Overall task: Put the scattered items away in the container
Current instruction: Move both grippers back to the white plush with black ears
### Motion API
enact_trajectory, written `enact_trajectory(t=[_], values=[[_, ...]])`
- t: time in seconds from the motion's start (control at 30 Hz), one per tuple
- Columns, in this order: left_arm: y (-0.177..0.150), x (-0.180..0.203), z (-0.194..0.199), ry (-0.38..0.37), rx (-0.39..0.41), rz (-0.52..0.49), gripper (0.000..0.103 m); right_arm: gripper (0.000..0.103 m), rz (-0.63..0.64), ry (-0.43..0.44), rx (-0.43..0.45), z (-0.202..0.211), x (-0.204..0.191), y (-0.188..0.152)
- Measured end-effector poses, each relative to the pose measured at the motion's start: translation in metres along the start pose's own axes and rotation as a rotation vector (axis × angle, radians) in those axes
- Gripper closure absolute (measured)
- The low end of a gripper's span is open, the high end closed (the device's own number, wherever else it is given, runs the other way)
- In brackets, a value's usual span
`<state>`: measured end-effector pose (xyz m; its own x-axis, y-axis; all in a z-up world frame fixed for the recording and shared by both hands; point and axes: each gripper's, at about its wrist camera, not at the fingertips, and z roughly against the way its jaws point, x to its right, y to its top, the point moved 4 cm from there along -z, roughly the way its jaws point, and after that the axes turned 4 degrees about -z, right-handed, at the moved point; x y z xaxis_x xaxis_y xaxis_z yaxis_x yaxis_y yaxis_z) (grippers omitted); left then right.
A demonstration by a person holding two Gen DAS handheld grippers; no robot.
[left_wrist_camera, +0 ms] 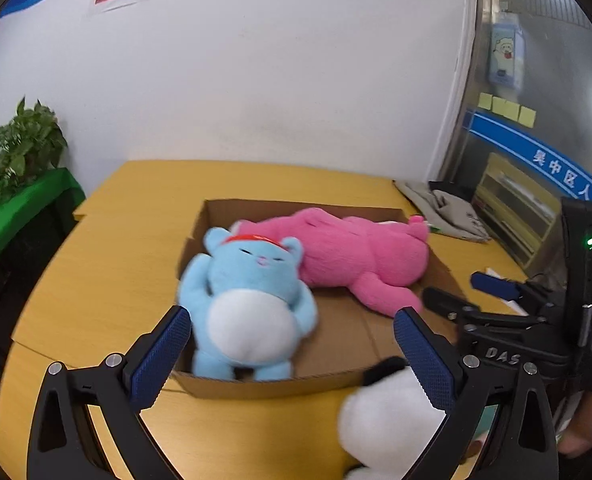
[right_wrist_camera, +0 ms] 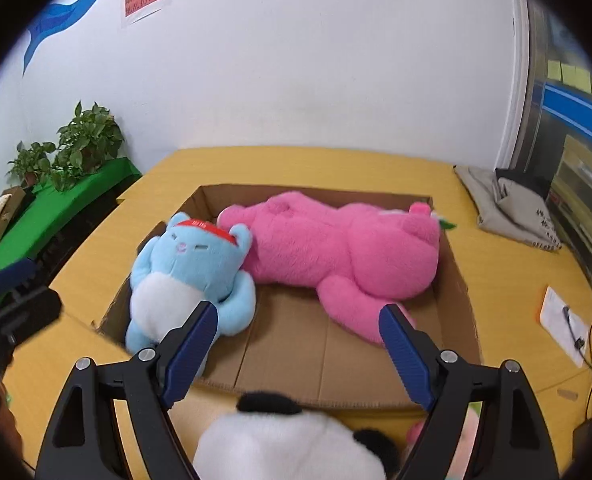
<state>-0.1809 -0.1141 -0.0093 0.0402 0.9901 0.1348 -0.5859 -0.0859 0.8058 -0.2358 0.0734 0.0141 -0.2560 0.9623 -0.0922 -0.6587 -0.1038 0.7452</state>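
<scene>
Right wrist view: my right tongs [right_wrist_camera: 297, 354] stand apart and empty above the cardboard box [right_wrist_camera: 461, 300]; my left tongs [left_wrist_camera: 292, 354] gape too, gripping nothing. The blue bear [right_wrist_camera: 188, 264] lies at nine o'clock inside, beside the pink bear [right_wrist_camera: 335, 248]. The panda [right_wrist_camera: 284, 444] waits on the table [right_wrist_camera: 507, 264] at six o'clock, probably my next pick.

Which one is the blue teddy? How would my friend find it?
Look at the cardboard box on the yellow table. Two soft toys lie inside; the blue teddy is at the left end, beside the bigger pink teddy. It alone has a white tummy and a red headband.
</scene>
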Motion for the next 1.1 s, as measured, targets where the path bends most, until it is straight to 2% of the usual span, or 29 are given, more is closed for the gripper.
enact_trajectory(t=[0.23, 0.53, 1.1], values=[[-0.007, 0.017, 0.000, -0.009, -0.011, -0.015, 0.000, 0.020, -0.022, -0.034, 0.009, 0.013, 0.017, -0.009], [-0.016, 0.019, -0.005, 0.000, -0.036, -0.010, 0.000, 0.020, -0.021, -0.024, 0.013, 0.014, 0.020, -0.015], [-0.026, 0.038, -0.006, -0.030, -0.069, -0.018, 0.000, 0.020, -0.051, -0.021, -0.003, 0.025, 0.037, -0.031]])
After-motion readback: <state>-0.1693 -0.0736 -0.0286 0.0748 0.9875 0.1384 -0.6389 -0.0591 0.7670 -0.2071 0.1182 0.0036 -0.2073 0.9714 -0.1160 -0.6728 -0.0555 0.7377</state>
